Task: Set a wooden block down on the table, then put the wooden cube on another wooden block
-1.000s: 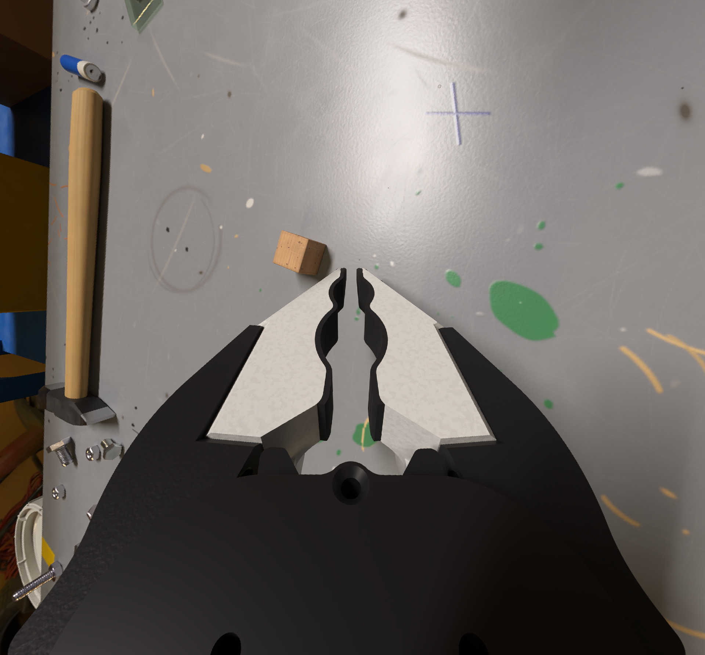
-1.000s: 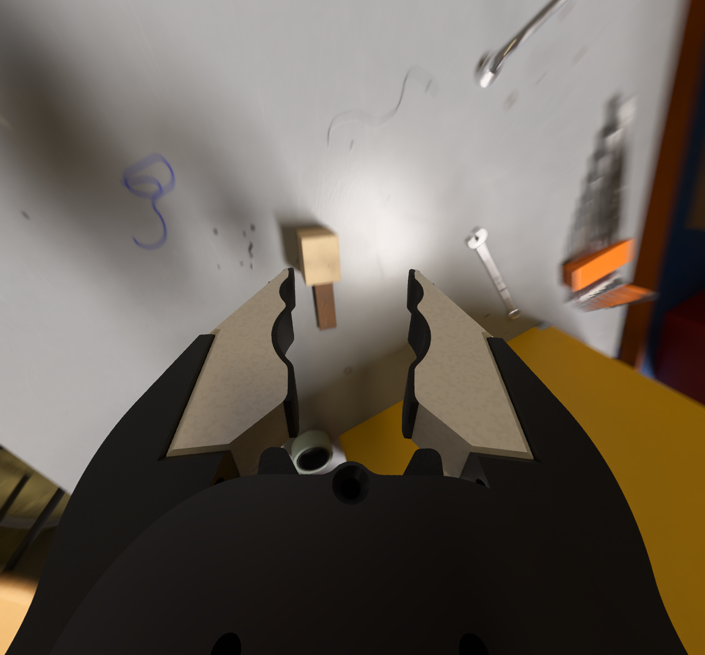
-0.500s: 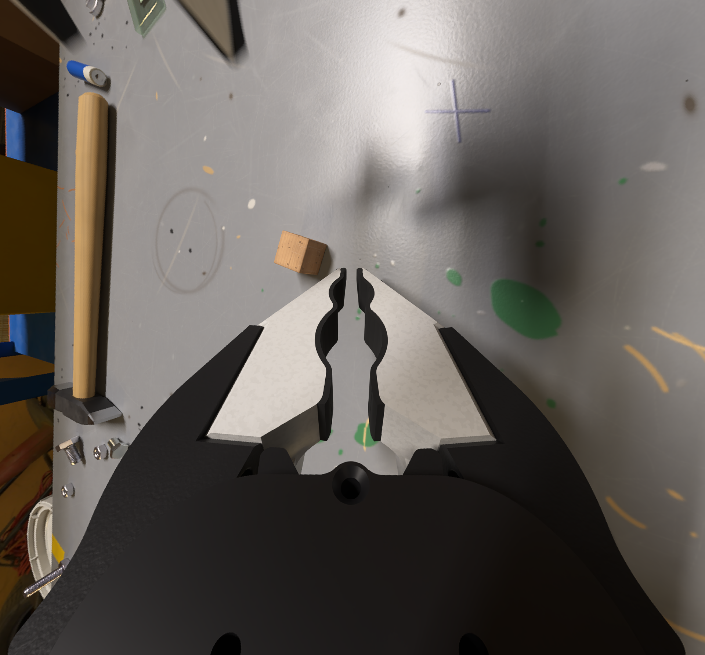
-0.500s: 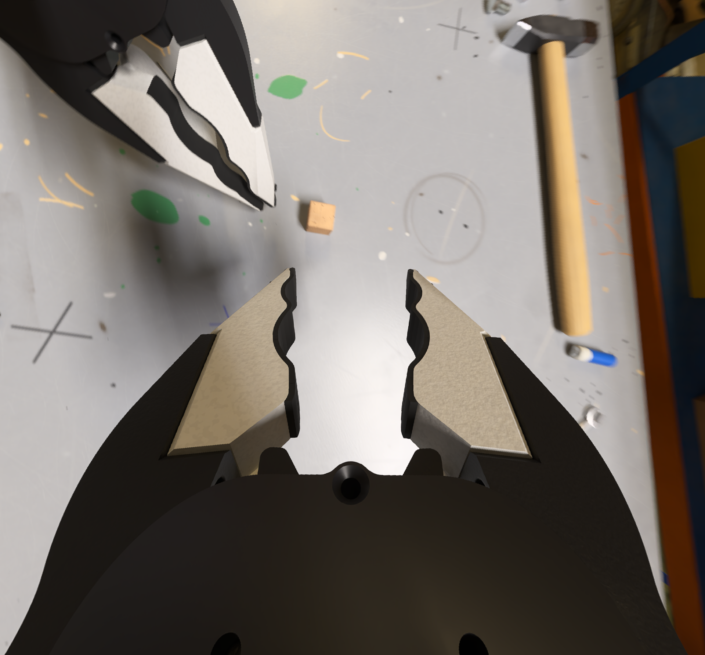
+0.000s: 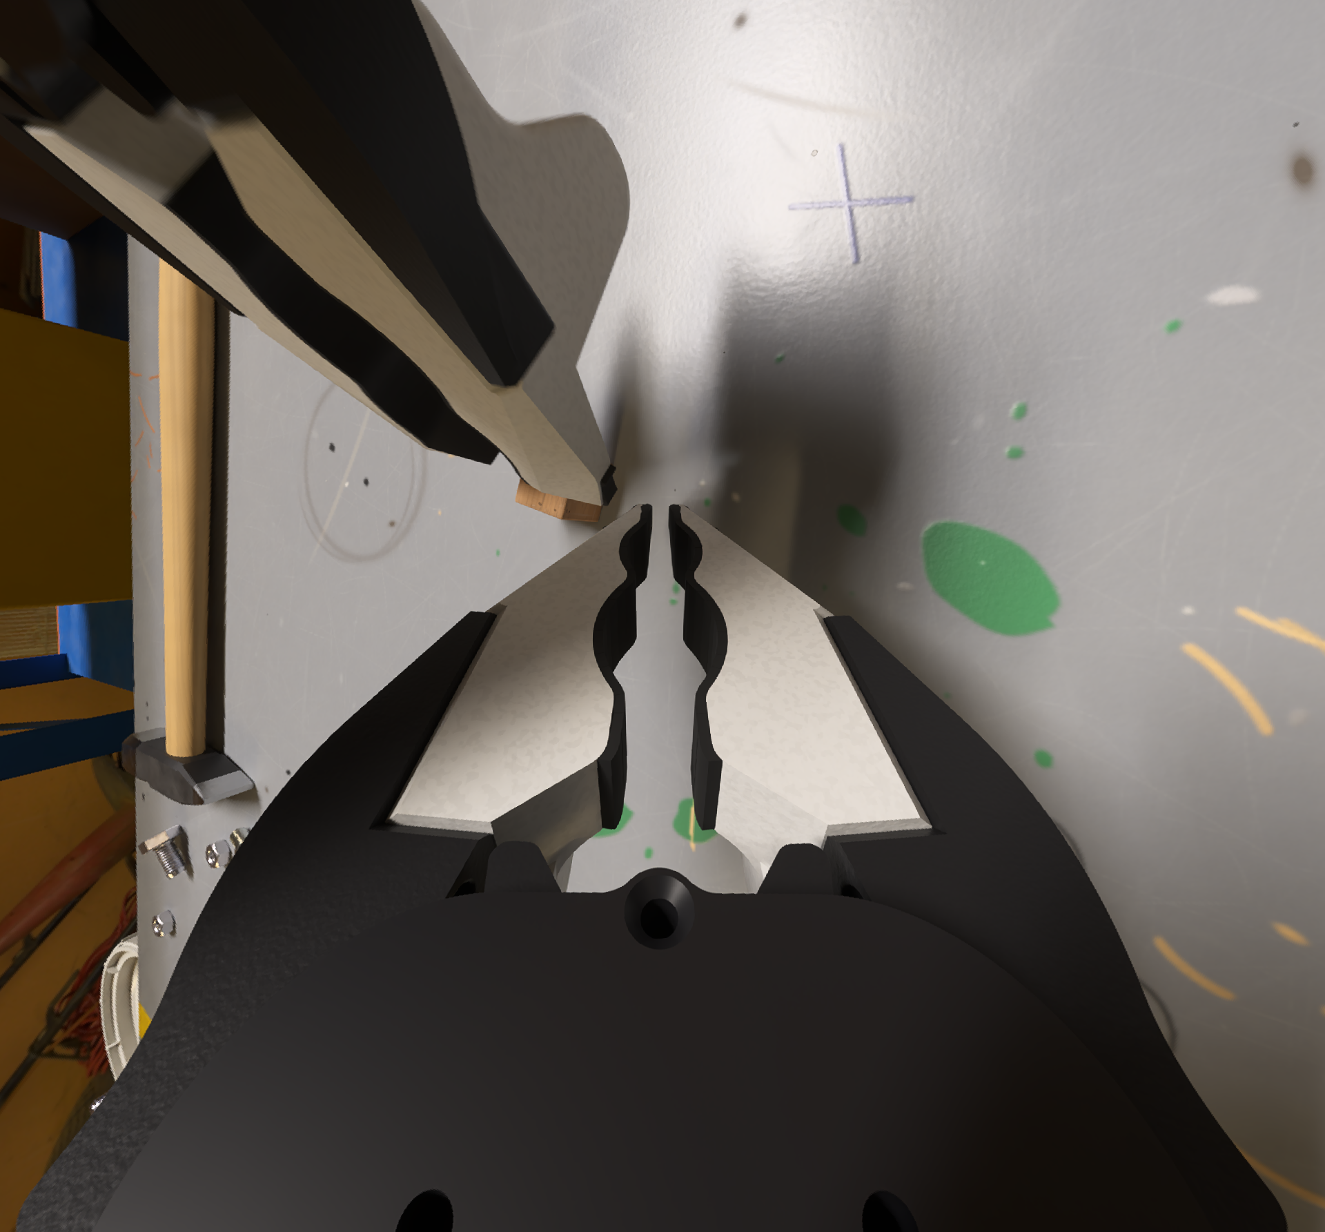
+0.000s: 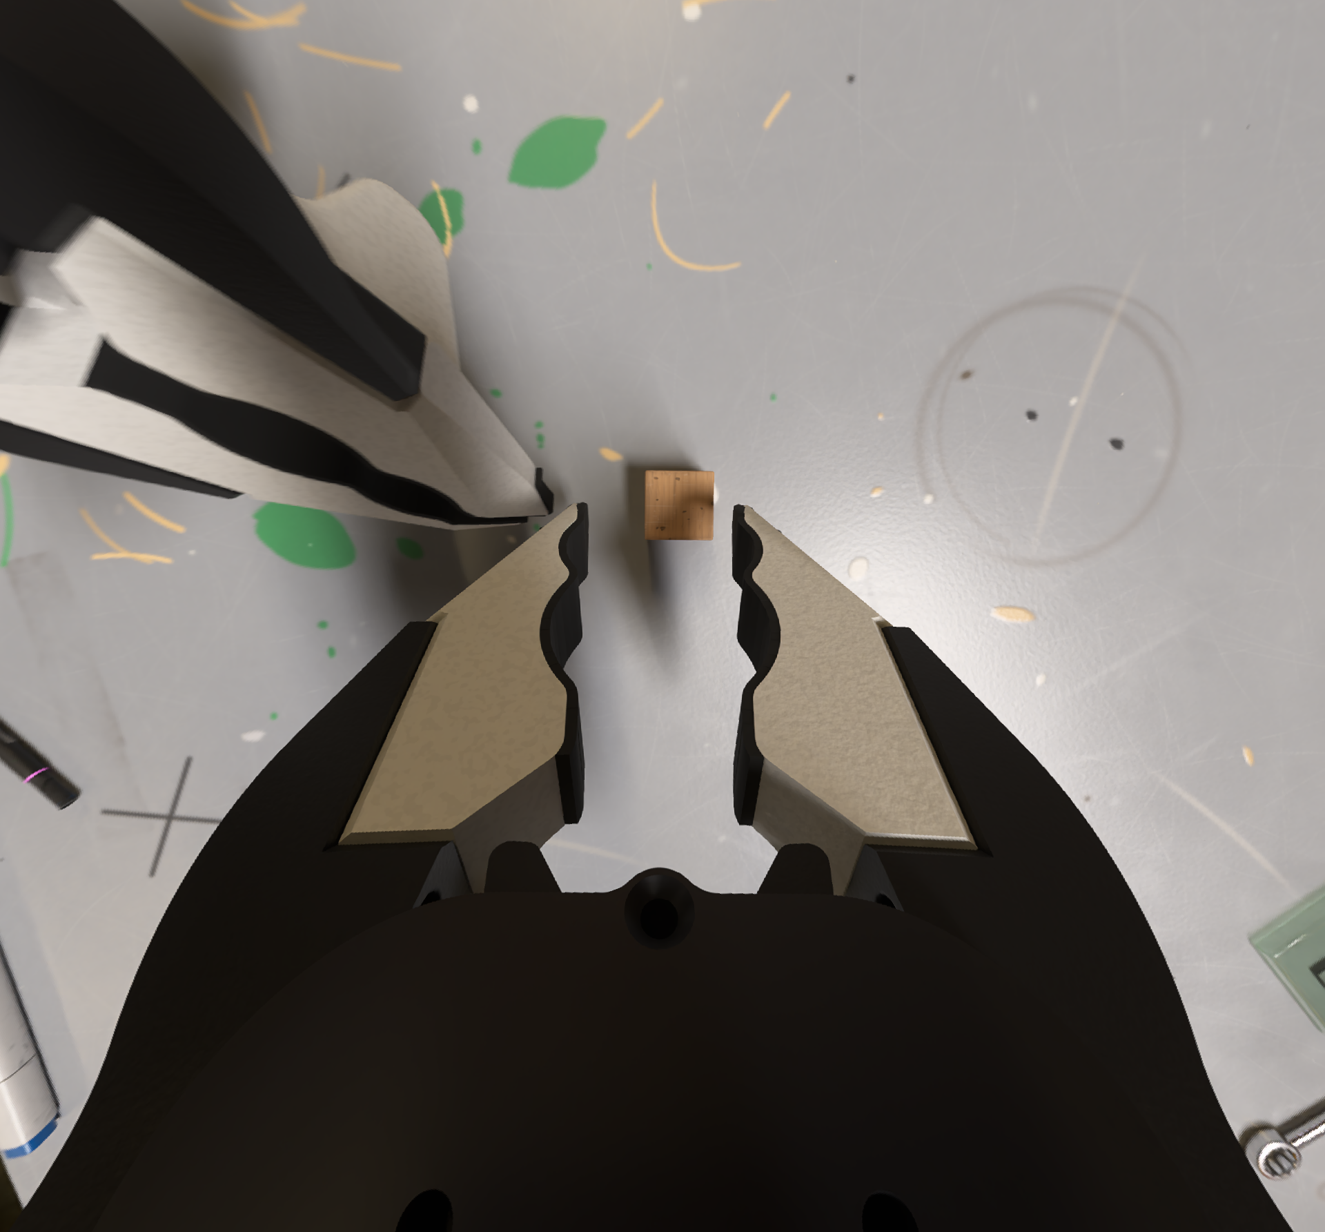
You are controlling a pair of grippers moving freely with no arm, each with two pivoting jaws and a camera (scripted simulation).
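Observation:
A small wooden cube (image 6: 679, 505) lies on the grey table (image 6: 932, 122). My right gripper (image 6: 659, 516) is open and hovers right over the cube, which shows between and just past its fingertips, not touching either. In the left wrist view the right gripper (image 5: 566, 480) reaches in from the upper left and hides most of the cube (image 5: 552, 503). My left gripper (image 5: 658, 513) is shut and empty, its tips just right of the cube. It also shows in the right wrist view (image 6: 538, 502), close to the right gripper's left finger. No other wooden block is in view.
A hammer (image 5: 186, 516) lies along the table's left edge, with bolts (image 5: 168, 857) below its head. Markers (image 6: 36, 774) lie at the left of the right wrist view. A green chip (image 6: 1298, 954) and a wrench (image 6: 1283, 1154) lie at its lower right. Green paint spots (image 5: 986, 577) mark the table.
My right gripper has swung from another part of the table and come down close over the cube, still open. My left gripper has barely moved and stays shut.

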